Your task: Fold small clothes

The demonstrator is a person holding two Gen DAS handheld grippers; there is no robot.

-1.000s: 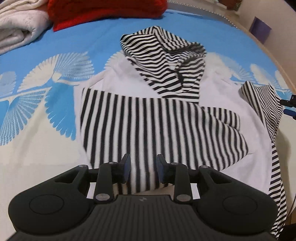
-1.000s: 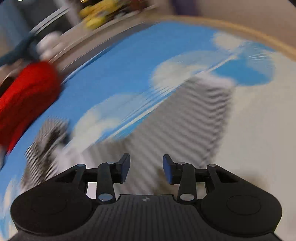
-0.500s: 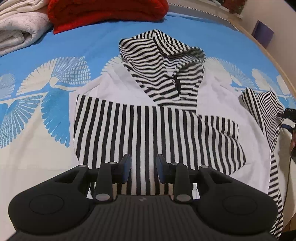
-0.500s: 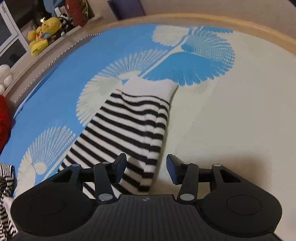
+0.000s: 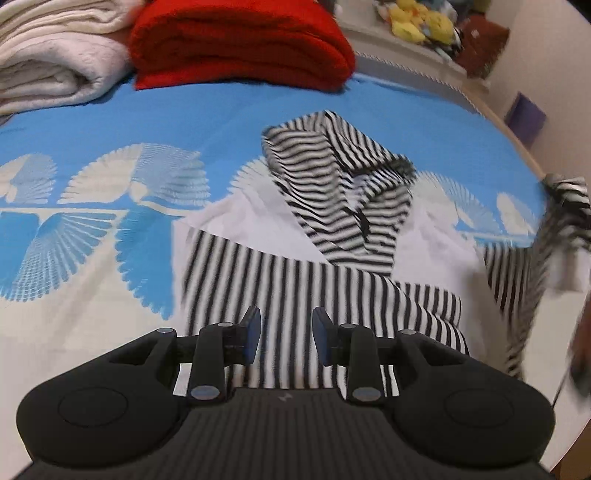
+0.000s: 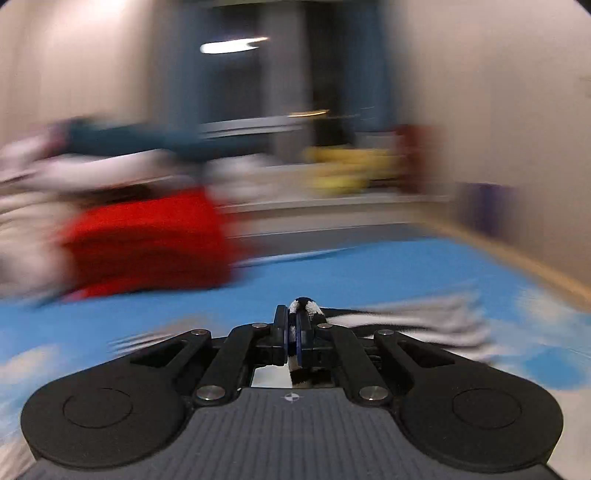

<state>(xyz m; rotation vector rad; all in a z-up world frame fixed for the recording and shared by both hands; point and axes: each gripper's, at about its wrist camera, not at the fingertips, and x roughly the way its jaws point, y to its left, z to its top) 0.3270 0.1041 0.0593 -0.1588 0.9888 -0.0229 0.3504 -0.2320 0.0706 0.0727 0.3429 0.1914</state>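
Note:
A small white hoodie (image 5: 258, 221) with black-and-white striped hood, front panel and sleeves lies on the blue-and-white bedspread (image 5: 92, 155). One striped sleeve lies folded across its chest. My left gripper (image 5: 284, 332) is open and empty, hovering over the hoodie's striped lower front. My right gripper (image 6: 292, 330) is shut on the striped right sleeve (image 6: 424, 325). In the left wrist view that sleeve (image 5: 561, 206) is lifted off the bed at the far right, blurred.
A folded red blanket (image 5: 236, 40) and a cream blanket (image 5: 48, 59) lie at the head of the bed. Yellow plush toys (image 5: 417, 22) sit on a ledge behind. The bed's wooden edge (image 5: 517, 140) runs along the right.
My right gripper closed on the striped right sleeve and lifted it up off the bed, swinging fast. My left gripper stayed open and tilted up slightly over the hoodie's lower front.

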